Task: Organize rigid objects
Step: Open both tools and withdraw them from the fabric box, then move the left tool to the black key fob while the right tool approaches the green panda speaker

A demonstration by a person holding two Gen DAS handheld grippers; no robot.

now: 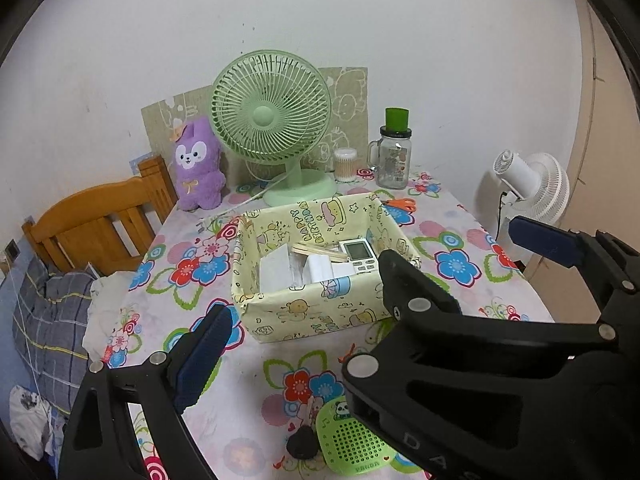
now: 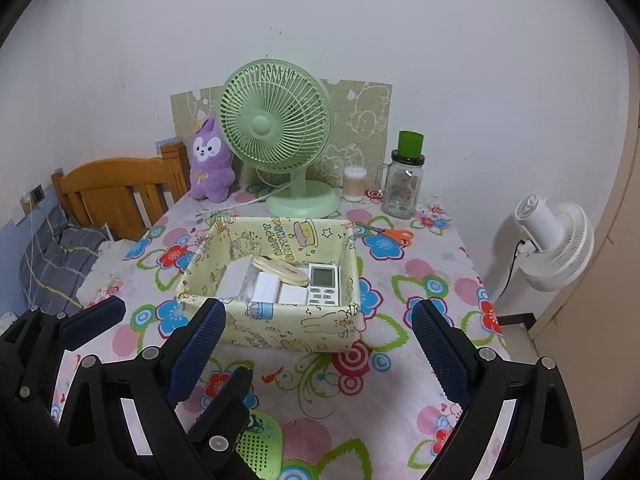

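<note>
A yellow cartoon-print box (image 1: 320, 316) (image 2: 280, 332) stands mid-table. Inside lie a white remote (image 1: 360, 256) (image 2: 324, 284), white blocks and a flat wooden piece. A green perforated speaker (image 1: 352, 440) (image 2: 256, 448) lies on the near part of the table, with a small black object (image 1: 302, 446) beside it. Orange scissors (image 1: 400, 204) (image 2: 394, 236) lie behind the box. My left gripper (image 1: 320, 340) is open and empty in front of the box, with its right finger hidden behind the right gripper. My right gripper (image 2: 318, 320) is open and empty, close beside the left.
At the back stand a green desk fan (image 1: 272, 116), a purple plush (image 1: 198, 164), a cotton-swab tub (image 1: 345, 164) and a glass jar (image 1: 394, 160). A wooden headboard (image 1: 96, 220) and bedding lie left. A white fan (image 2: 560, 240) stands off the table's right edge.
</note>
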